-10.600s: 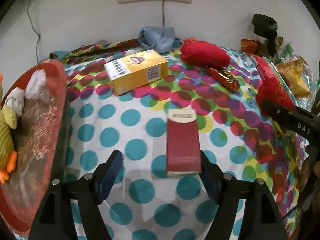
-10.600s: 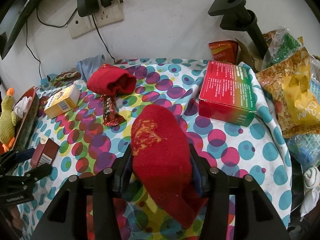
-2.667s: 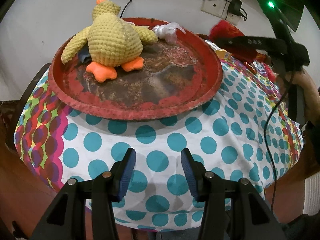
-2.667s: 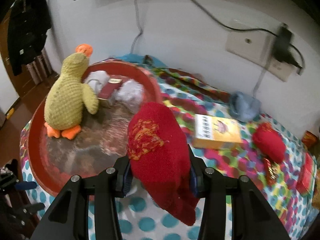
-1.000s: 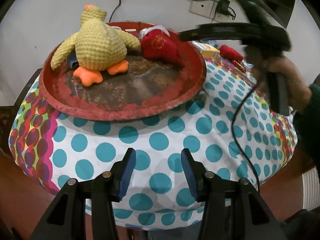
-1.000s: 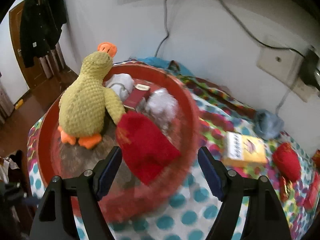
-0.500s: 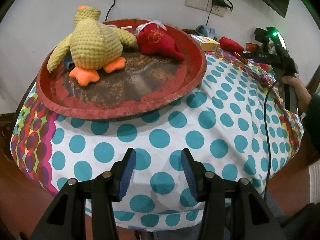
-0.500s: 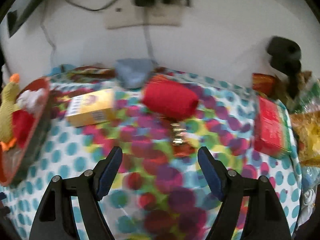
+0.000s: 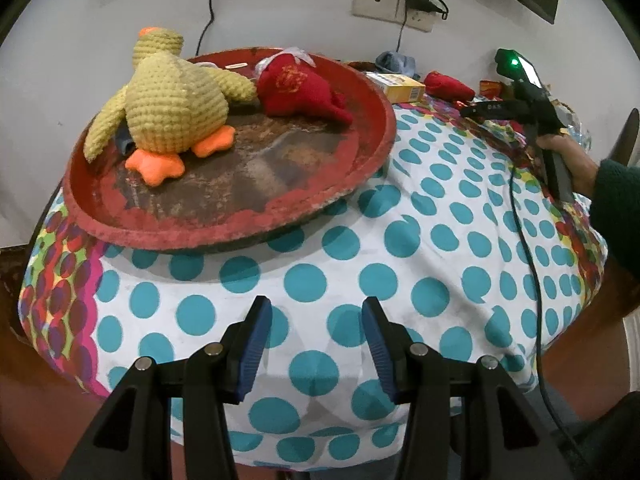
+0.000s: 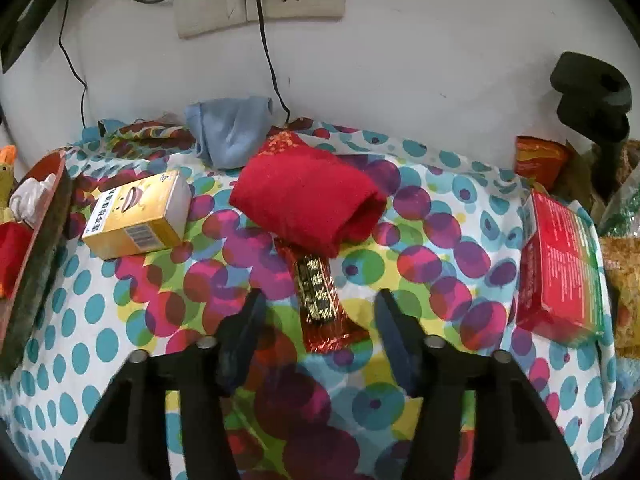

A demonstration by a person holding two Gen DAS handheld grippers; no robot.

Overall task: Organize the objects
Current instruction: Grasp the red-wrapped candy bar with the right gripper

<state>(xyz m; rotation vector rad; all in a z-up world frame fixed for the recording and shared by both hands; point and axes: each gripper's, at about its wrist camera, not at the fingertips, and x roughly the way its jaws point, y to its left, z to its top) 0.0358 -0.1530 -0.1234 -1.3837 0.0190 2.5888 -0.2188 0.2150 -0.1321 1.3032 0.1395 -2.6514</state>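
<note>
One red sock (image 9: 298,88) already lies in the red tray (image 9: 362,168) beside the knitted duck (image 9: 172,94). Its rolled mate (image 10: 308,196) waits at twelve o'clock of the right gripper (image 10: 316,320), whose empty jaws, just closing, straddle a snack bar (image 10: 320,300). The left gripper (image 9: 316,344) hovers part-open, empty.

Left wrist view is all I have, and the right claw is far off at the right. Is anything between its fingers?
Observer: Yes. In the right wrist view a red and gold wrapped bar lies on the cloth between the fingers of the right claw. The jaws have just been closing, but the pads do not touch the bar.
Operator: Is the bar free to lift?
Observer: Not fully. A rolled red sock lies over its far end.
Operator: Anything close at the sides?
Observer: A yellow box lies left of the sock, apart from the bar.
</note>
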